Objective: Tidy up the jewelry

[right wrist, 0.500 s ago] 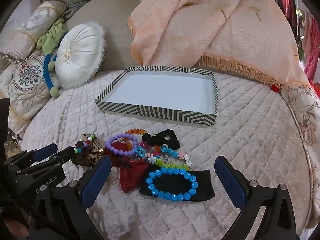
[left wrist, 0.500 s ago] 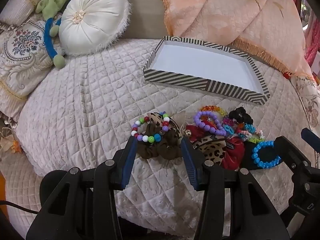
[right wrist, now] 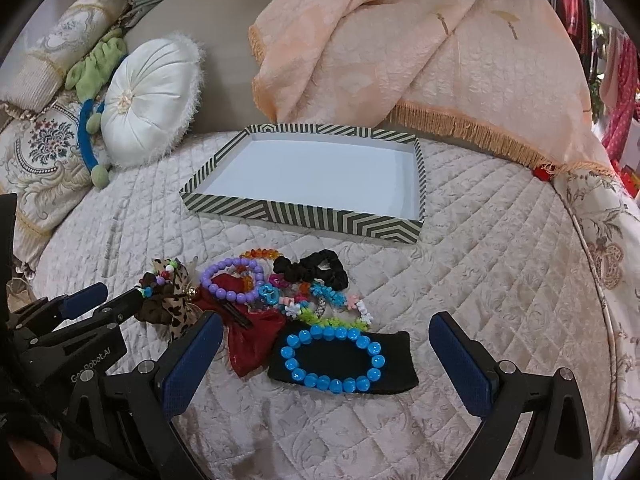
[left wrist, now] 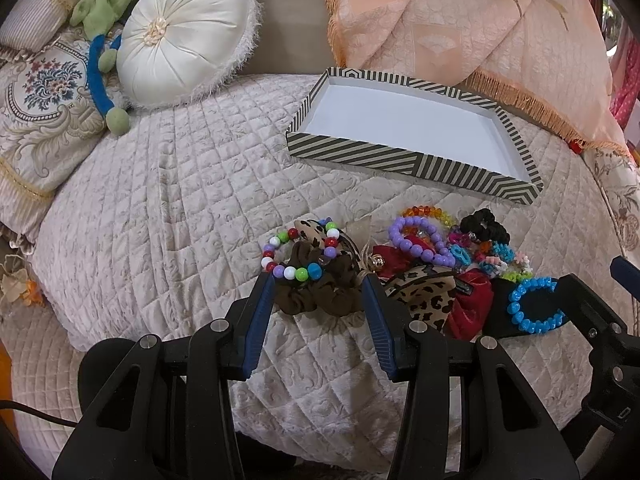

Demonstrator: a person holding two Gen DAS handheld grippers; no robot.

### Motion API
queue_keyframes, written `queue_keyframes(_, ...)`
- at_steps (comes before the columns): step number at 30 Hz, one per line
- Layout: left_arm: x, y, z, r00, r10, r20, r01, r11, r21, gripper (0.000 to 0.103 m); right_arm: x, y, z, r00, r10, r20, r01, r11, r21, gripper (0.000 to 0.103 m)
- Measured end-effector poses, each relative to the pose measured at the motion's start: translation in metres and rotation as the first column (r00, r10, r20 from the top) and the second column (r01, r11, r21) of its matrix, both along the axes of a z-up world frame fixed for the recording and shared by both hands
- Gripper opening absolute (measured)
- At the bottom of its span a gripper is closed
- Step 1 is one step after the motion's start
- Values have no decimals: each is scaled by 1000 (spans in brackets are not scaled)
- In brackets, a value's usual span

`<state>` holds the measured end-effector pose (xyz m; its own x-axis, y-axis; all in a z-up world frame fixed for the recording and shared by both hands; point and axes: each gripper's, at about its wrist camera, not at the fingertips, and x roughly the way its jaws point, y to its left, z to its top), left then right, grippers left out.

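Note:
A pile of bracelets and scrunchies lies on the quilted bed. My left gripper (left wrist: 318, 282) is open, its fingers on either side of a brown scrunchie (left wrist: 320, 292) with a multicoloured bead bracelet (left wrist: 298, 252) on it. My right gripper (right wrist: 326, 350) is wide open around a blue bead bracelet (right wrist: 332, 360) on a black cloth band (right wrist: 396, 372). A purple bead bracelet (right wrist: 234, 280), a black scrunchie (right wrist: 316, 270) and a red bow (right wrist: 256, 340) lie in the pile. The striped tray (right wrist: 304, 216) behind is empty.
A round white cushion (left wrist: 184, 36) and patterned pillows (left wrist: 40, 92) lie at the back left. A peach fringed blanket (right wrist: 400, 60) hangs behind the tray. The bed edge curves away at the right (right wrist: 592, 264).
The left gripper has edged slightly forward around the brown scrunchie. The right gripper has barely moved.

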<state>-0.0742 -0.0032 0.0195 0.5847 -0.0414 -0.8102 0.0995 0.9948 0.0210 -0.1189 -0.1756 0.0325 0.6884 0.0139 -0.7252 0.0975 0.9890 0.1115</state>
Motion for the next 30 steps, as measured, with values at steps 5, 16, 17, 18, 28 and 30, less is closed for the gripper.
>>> queue_keyframes(5,0,2,-2,1000,3,-2,-3,1000,1,45,-3,-3,0,1000,4,15,-3,1000,-8,102)
queue_keyframes(16,0,2,-4,1000,4,-6,-4,1000,2,45,-4,-1,-1,1000,30,-9,-30,999,-13,102)
queue_keyframes(17,0,3,-5,1000,5,-6,-5,1000,2,45,-4,-1,-1,1000,30,-1,-30,999,-16,102)
queue_keyframes(18,0,2,-5,1000,6,-6,-6,1000,3,45,-4,0,-1,999,33,-2,-33,999,-15,102)
queue_keyframes(28,0,2,-4,1000,6,-7,-6,1000,4,45,-2,0,-2,997,40,-65,-42,999,-31,102)
queue_keyframes(30,0,2,-4,1000,6,-7,-6,1000,4,45,-2,0,-2,998,42,-55,-44,998,-35,102)
